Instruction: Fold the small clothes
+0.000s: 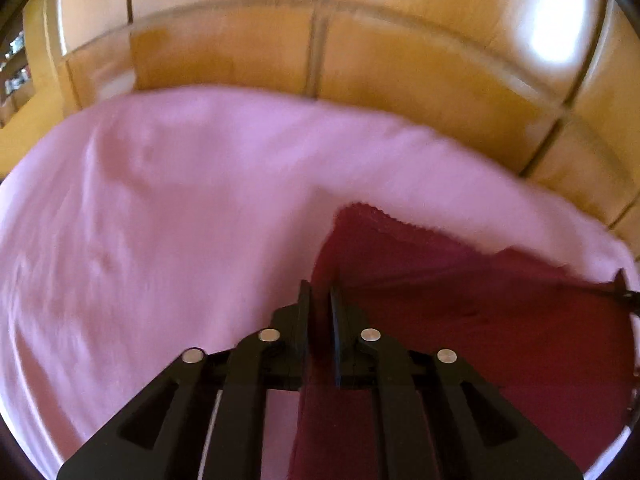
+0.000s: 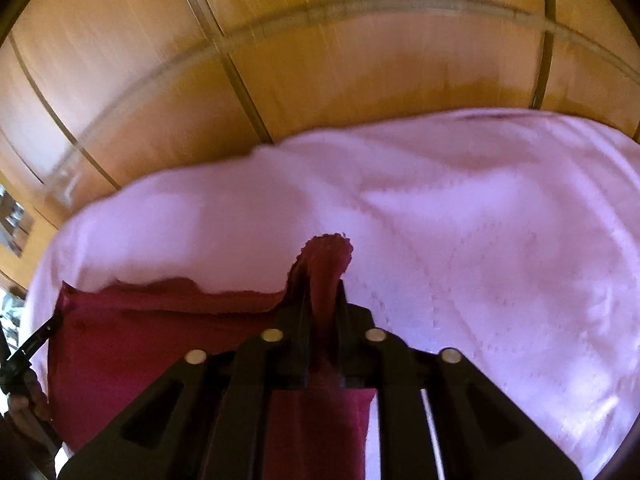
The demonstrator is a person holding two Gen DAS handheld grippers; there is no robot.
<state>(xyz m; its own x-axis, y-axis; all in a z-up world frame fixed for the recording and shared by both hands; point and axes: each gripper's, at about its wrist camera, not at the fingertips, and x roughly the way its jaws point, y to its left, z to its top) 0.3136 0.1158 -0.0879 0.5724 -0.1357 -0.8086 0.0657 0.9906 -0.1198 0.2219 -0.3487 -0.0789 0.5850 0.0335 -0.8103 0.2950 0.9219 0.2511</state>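
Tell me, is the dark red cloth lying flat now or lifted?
Lifted. The left gripper and right gripper each pinch a corner of the dark red cloth, stretched between them above the pink sheet.

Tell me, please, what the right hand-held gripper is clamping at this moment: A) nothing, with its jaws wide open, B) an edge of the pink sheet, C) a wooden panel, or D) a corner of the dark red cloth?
D: in the right wrist view the right hand-held gripper has its jaws closed on a bunched corner of the dark red cloth, which pokes up past the fingertips above the pink sheet.
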